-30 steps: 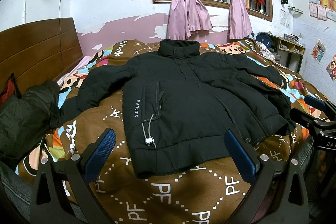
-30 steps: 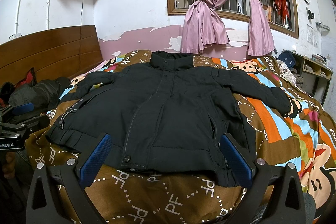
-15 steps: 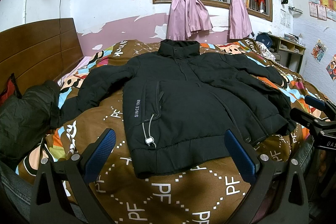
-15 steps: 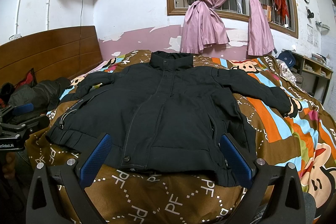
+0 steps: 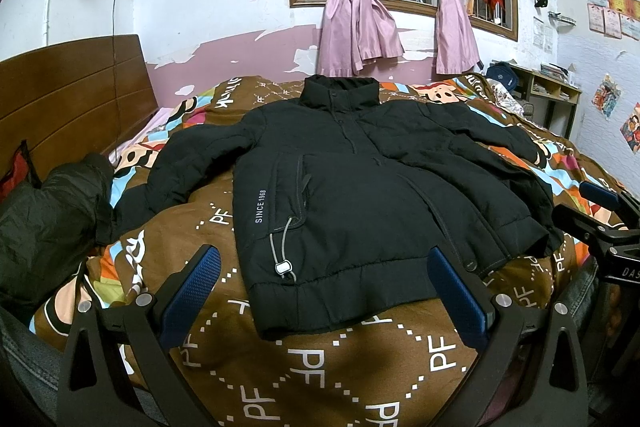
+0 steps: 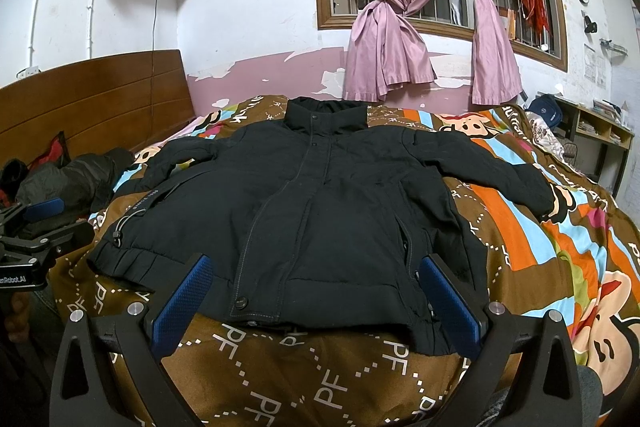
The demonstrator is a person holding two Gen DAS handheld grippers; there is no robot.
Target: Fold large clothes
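A black padded jacket (image 5: 352,195) lies spread front-up on the bed, collar toward the window, sleeves out to both sides; it also shows in the right wrist view (image 6: 320,211). My left gripper (image 5: 324,291) is open and empty, held just before the jacket's hem near its left corner. My right gripper (image 6: 316,295) is open and empty, held before the hem toward the jacket's right side. Each gripper shows at the edge of the other's view: the right one (image 5: 600,207), the left one (image 6: 36,223).
The bed has a brown patterned quilt (image 5: 320,367) with cartoon prints. A dark bundle of clothing (image 5: 48,223) lies at the left by the wooden headboard (image 5: 76,99). A shelf (image 6: 592,131) stands at the right wall. Pink curtains (image 6: 392,27) hang at the window.
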